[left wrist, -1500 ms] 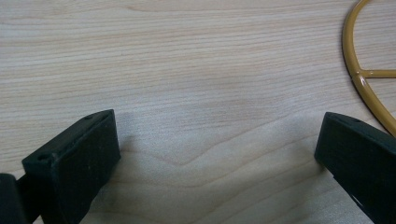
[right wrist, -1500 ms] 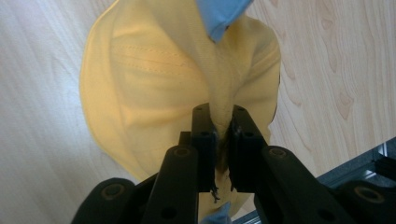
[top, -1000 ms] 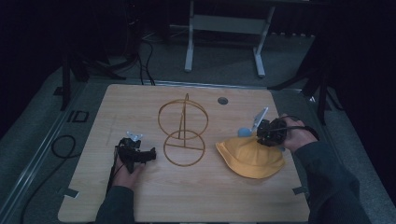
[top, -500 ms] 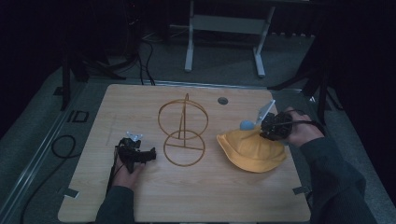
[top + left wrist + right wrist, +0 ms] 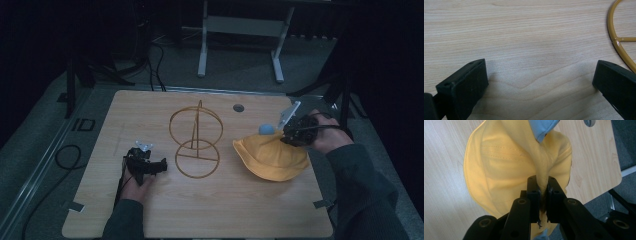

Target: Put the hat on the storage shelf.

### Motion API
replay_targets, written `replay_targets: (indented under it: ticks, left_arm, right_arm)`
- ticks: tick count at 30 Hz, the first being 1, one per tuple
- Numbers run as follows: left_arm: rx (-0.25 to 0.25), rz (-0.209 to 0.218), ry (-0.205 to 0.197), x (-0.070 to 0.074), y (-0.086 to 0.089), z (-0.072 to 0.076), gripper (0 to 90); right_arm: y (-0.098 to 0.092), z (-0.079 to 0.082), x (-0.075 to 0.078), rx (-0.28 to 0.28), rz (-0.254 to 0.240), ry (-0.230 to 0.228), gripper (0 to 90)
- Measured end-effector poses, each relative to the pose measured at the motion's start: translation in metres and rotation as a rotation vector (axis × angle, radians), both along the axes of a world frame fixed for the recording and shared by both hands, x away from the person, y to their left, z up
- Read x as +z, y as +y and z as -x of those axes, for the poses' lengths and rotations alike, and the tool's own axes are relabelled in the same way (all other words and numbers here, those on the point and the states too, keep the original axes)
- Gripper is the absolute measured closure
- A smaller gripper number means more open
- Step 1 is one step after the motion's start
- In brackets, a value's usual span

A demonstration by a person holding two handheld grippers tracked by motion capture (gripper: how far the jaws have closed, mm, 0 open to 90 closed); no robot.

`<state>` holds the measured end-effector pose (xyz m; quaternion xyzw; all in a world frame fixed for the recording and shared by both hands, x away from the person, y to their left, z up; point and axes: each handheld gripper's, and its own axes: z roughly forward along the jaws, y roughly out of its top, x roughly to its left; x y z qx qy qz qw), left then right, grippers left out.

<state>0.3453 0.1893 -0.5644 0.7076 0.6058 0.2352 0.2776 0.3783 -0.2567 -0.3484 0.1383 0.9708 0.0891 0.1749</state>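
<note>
At the bench's [image 5: 210, 210] right, a hat [image 5: 270, 157] is pinched by the right claw [image 5: 543, 192]; the left claw [image 5: 540, 82] is spread, nothing gripped.

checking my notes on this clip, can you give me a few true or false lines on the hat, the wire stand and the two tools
1. The right tool is shut on the yellow hat. True.
2. The left tool grips the wire stand. False: its jaws stand open over bare table, the stand beside them.
3. The hat hangs on the stand. False: it is apart from the stand, to its right, partly on the table.
4. The stand is upright near the table's middle. True.
</note>
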Motion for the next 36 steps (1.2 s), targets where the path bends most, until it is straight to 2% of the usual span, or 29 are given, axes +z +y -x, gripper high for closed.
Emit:
replay_targets:
  ticks: [5,6,16,24,36]
  left_arm:
    - [0.0,0.0,0.0,0.0,0.0,0.0,0.0]
    - [0.0,0.0,0.0,0.0,0.0,0.0,0.0]
    - [-0.001,-0.002,0.0,0.0,0.0,0.0,0.0]
    - [-0.001,-0.002,0.001,0.0,0.0,0.0,0.0]
    - [-0.001,-0.002,0.0,0.0,0.0,0.0,0.0]
  right_arm:
    - [-0.001,0.001,0.008,0.003,-0.006,-0.012,83.2]
    - [-0.001,0.001,0.014,0.005,-0.015,-0.017,83.2]
    - [0.0,0.001,0.027,0.019,-0.029,-0.023,83.2]
    - [-0.001,0.002,0.04,0.027,-0.067,-0.038,83.2]
    - [-0.001,-0.001,0.057,0.029,-0.097,-0.067,83.2]
